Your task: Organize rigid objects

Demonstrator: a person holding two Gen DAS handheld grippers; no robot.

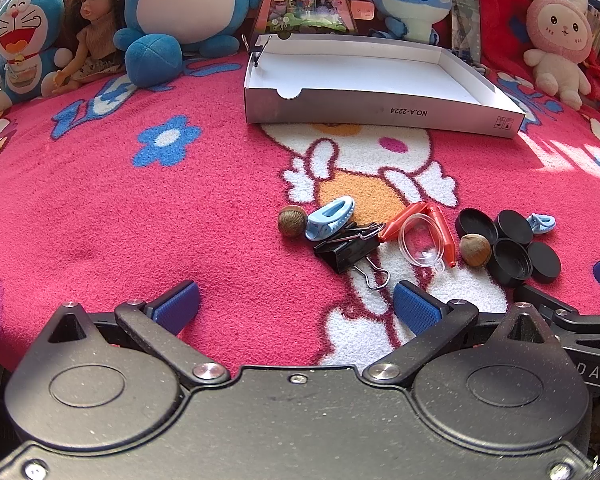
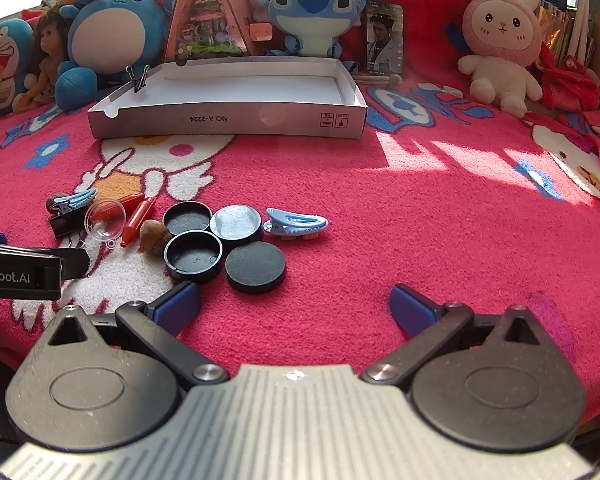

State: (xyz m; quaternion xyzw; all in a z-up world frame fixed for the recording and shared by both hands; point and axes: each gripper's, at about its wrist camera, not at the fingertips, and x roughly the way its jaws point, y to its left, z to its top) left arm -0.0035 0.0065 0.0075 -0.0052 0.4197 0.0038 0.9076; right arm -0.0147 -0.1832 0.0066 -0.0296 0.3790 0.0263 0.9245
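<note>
Holding both tongs spread and empty, your left gripper (image 1: 296,304) and right gripper (image 2: 294,304) hovering over the blanket (image 2: 380,220), black caps (image 2: 220,240) lying well in front of the box (image 2: 228,120).

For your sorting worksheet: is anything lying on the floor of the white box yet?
No. In the right wrist view the box floor is bare; only a binder clip grips its rim.

Small items heaped on the blanket (image 2: 380,208) ahead of my tools, box (image 2: 228,120) behind them, plush toys (image 2: 312,12) lined behind the box
</note>
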